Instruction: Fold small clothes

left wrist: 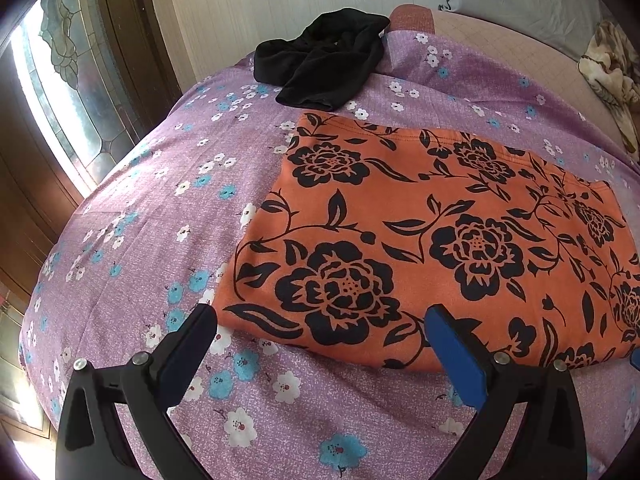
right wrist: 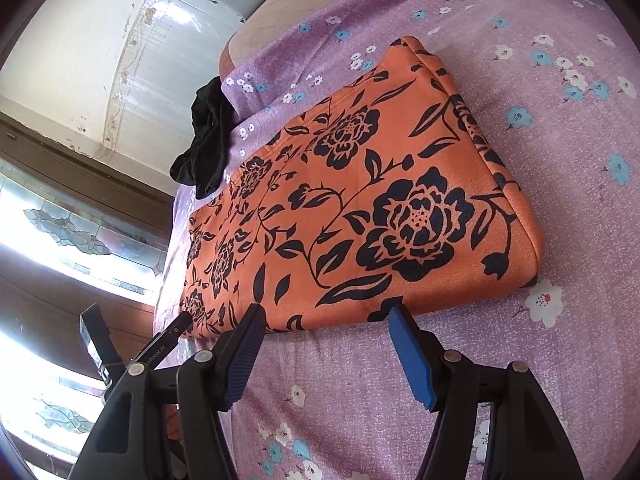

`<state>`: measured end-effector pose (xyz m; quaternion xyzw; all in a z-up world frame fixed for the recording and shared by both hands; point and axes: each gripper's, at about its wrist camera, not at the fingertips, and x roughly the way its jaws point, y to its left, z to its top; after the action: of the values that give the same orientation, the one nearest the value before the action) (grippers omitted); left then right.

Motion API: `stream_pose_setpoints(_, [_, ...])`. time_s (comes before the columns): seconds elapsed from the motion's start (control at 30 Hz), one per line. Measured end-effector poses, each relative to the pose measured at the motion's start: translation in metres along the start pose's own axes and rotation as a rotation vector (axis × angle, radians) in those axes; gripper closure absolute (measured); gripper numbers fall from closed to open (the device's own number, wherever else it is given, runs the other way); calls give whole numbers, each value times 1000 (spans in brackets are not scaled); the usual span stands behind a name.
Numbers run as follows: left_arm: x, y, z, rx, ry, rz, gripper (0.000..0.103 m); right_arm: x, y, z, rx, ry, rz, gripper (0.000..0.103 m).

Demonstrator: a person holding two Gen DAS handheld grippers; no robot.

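Observation:
An orange garment with black flowers (left wrist: 432,240) lies folded flat in a rectangle on the purple floral bedsheet (left wrist: 132,208). It also shows in the right wrist view (right wrist: 360,200). My left gripper (left wrist: 322,320) is open and empty, its fingertips at the garment's near edge. My right gripper (right wrist: 326,320) is open and empty, also just at the garment's near edge. The left gripper's body (right wrist: 120,360) shows at the lower left of the right wrist view. A crumpled black garment (left wrist: 324,60) lies beyond the orange one, also seen in the right wrist view (right wrist: 208,144).
The sheet covers a bed with a beige mattress edge (left wrist: 500,36) at the back. A patterned blanket (left wrist: 612,64) lies at the far right. A wooden door with stained glass (left wrist: 60,80) stands to the left, and a white wall (left wrist: 260,0) behind.

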<state>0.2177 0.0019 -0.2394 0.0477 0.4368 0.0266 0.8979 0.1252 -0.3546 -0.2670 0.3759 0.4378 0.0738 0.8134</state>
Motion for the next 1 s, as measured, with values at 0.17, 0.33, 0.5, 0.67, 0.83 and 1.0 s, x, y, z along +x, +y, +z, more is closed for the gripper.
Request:
stream_pose_setpoints(0.17, [1,0,0,1,5,-3,0,1,-2,1,8,4,0,35])
stream_pose_setpoints(0.33, [2,0,-1,-3,12,-5,0,2,-5,1,14,5,-3,35])
stream_pose_setpoints(0.5, [4,2,-2,-7,27,-21,0,3,-8,-1,25,11,-7,35])
stream_pose_setpoints(0.67, [8,2,-1,-18,47,-41,0,6,-11,-1,39,20,-5,35])
stream_pose_setpoints(0.83, [15,2,0,-33,80,-75,0,11,-13,-1,52,33,1,35])
stream_pose_setpoints(1.0, [24,1,0,-63,134,-143,0,20,-18,1,93,53,16,35])
